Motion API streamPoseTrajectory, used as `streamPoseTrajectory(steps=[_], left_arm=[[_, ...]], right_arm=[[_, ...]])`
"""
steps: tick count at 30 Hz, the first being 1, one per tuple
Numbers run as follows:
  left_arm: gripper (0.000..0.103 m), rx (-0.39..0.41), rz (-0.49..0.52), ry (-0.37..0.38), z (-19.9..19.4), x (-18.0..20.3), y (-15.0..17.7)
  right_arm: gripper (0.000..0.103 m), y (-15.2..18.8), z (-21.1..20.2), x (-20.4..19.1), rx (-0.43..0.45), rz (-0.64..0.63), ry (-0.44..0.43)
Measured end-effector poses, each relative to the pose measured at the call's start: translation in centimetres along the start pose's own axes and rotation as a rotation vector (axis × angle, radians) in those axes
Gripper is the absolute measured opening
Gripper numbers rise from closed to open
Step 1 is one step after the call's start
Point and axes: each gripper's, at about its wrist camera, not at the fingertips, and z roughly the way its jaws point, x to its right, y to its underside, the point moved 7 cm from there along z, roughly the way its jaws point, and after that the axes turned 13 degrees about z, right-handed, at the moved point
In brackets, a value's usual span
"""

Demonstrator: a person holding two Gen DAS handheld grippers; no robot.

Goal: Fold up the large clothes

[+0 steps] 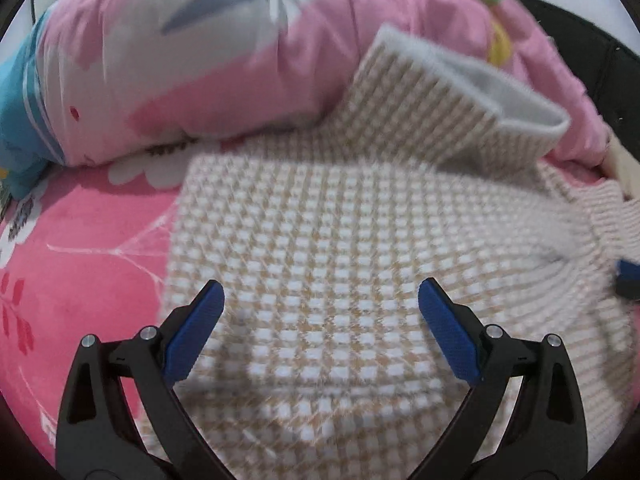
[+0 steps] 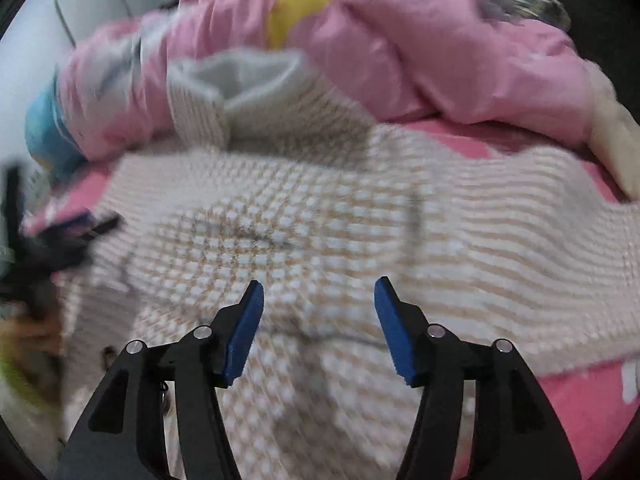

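A beige-and-white checked knit sweater (image 1: 320,248) lies spread on a pink floral bed, partly folded, with its grey-white lined hem (image 1: 480,84) turned up at the back. My left gripper (image 1: 320,296) is open and empty just above the sweater's middle. The right gripper's blue tip shows at the right edge of the left wrist view (image 1: 628,276). In the right wrist view the sweater (image 2: 340,224) fills the middle. My right gripper (image 2: 318,292) is open and empty above it. The left gripper shows blurred at that view's left edge (image 2: 52,248).
A bunched pink quilt (image 1: 248,52) with white, grey and blue patches lies along the back of the bed; it also shows in the right wrist view (image 2: 400,40). Pink floral bedsheet (image 1: 80,240) lies left of the sweater. A dark headboard (image 1: 612,80) stands at the far right.
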Motion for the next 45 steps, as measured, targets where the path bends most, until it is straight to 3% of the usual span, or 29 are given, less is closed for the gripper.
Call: streamPoseTrajectory(steps=[2, 7, 11, 16, 22, 25, 28, 30, 33, 37, 40, 42, 43, 45], left_arm=[[0.094, -0.036, -0.015, -0.001, 1.4, -0.3, 1.0], [0.095, -0.001, -0.023, -0.011, 1.8, -0.3, 1.8], [0.095, 0.009, -0.022, -0.017, 1.9, 0.1, 1.8], [0.096, 0.01, -0.024, -0.012, 1.8, -0.2, 1.8], [0.096, 0.012, -0.023, -0.013, 2.0, -0.3, 1.9], [0.096, 0.013, -0.024, -0.013, 2.0, -0.3, 1.9], [0.096, 0.015, -0.024, -0.012, 2.0, -0.2, 1.8], [0.096, 0.017, -0.024, -0.012, 2.1, -0.3, 1.7], [0.096, 0.02, -0.025, -0.013, 2.1, -0.4, 1.7], [0.096, 0.023, -0.025, -0.014, 2.0, -0.4, 1.8], [0.096, 0.025, -0.025, -0.015, 1.8, -0.3, 1.8], [0.096, 0.025, -0.025, -0.014, 1.9, -0.4, 1.7], [0.096, 0.026, -0.025, -0.014, 1.7, -0.4, 1.9], [0.096, 0.026, -0.026, -0.014, 1.7, -0.4, 1.9]], right_arm=[[0.062, -0.6, -2.9, 3.5, 0.034, 0.063, 0.018], [0.062, -3.6, -10.3, 15.5, 0.17, 0.282, 0.127], [0.062, -5.1, -16.1, 24.8, 0.305, 0.507, 0.155], [0.062, -5.3, -18.4, 32.4, 0.363, 0.709, 0.135], [0.062, -5.8, -16.7, 34.4, 0.363, 0.753, 0.145], [0.053, -6.3, -16.1, 35.4, 0.36, 0.775, 0.158], [0.038, -6.6, -15.3, 36.2, 0.346, 0.786, 0.162], [0.019, -6.6, -15.2, 36.0, 0.349, 0.771, 0.177], [0.006, -6.6, -16.4, 35.0, 0.386, 0.714, 0.22], [0.006, -6.8, -18.1, 34.0, 0.413, 0.675, 0.236], [0.01, -6.7, -17.8, 34.5, 0.366, 0.704, 0.231], [0.042, -6.6, -17.2, 35.3, 0.347, 0.749, 0.215], [0.048, -6.5, -16.9, 35.9, 0.354, 0.772, 0.216], [0.049, -6.5, -16.2, 36.6, 0.347, 0.793, 0.222]])
